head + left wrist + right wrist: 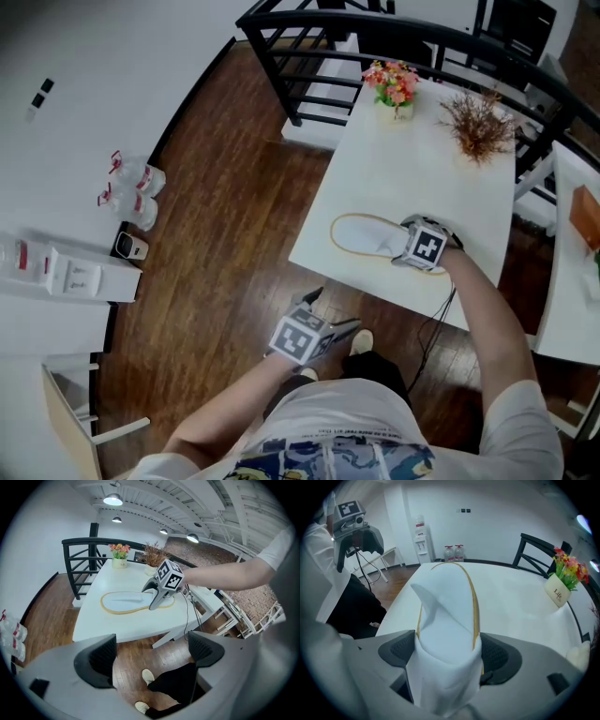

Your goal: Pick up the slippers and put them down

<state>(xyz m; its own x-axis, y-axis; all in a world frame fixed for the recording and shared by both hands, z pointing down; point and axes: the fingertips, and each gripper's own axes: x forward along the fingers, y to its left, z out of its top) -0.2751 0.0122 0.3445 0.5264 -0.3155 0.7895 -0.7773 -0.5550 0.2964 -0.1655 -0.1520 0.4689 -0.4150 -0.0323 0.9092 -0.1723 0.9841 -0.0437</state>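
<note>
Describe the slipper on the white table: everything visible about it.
The slipper is white, soft cloth by its look, with a tan trim round a flat oval sole and a white band over the toe end. It lies sole down on the white table, near the edge closest to the person. Its open heel end points away from the right gripper, whose jaws pinch the toe band from both sides. Nothing else touches it.

From the head view the right claw covered the toe end of the slipper, and its jaws lay hidden beneath its marker cube. A second desk at the right was cut off by the picture's edge.
</note>
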